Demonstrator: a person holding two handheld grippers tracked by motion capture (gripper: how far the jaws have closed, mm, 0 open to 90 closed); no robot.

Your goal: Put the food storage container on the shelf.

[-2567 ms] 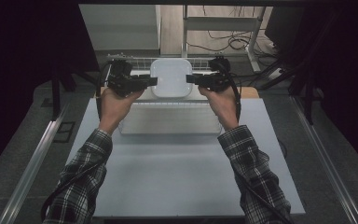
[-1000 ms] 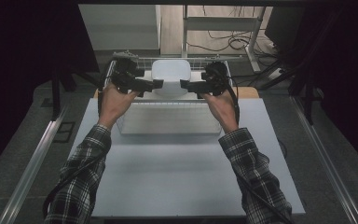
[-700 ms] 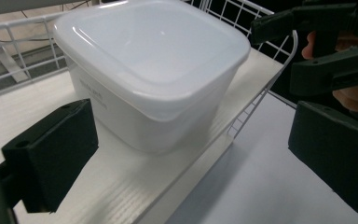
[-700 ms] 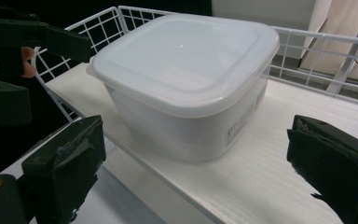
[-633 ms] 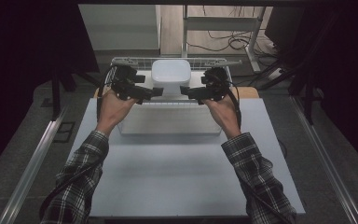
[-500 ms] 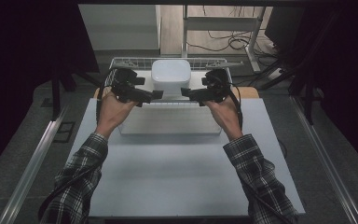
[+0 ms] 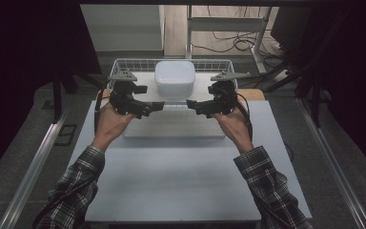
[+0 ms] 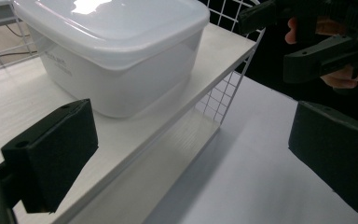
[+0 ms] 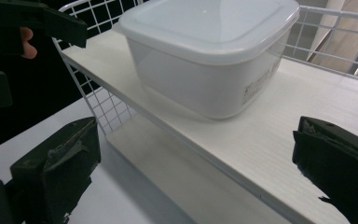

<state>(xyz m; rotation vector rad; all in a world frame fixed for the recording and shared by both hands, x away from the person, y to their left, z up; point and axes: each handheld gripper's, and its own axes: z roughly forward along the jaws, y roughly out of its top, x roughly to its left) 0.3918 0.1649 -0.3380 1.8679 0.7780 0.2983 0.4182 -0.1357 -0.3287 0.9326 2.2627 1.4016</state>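
Note:
A white lidded plastic container (image 7: pixel 174 78) stands on the top board of a white wire rack (image 7: pixel 124 64) at the far side of the table. My left gripper (image 7: pixel 148 98) hovers just left of and in front of it, jaws wide open and empty. My right gripper (image 7: pixel 202 97) mirrors it on the right, also open and empty. In the left gripper view the container (image 8: pixel 107 51) lies ahead on the shelf board (image 8: pixel 168 79), beyond the left gripper (image 8: pixel 191 154). The right gripper view has the container (image 9: pixel 209 51) beyond the right gripper (image 9: pixel 196 172).
Below the top board is a lower shelf board (image 9: pixel 168 172) resting on the white table (image 7: pixel 181 181). Wire mesh walls (image 8: pixel 223 98) close the rack's sides and back. Metal rails run along both table sides, and cables lie on the floor behind.
Both grippers have let go of the container's sides, drawn back toward the person and dropped lower. The container stays put on the top board.

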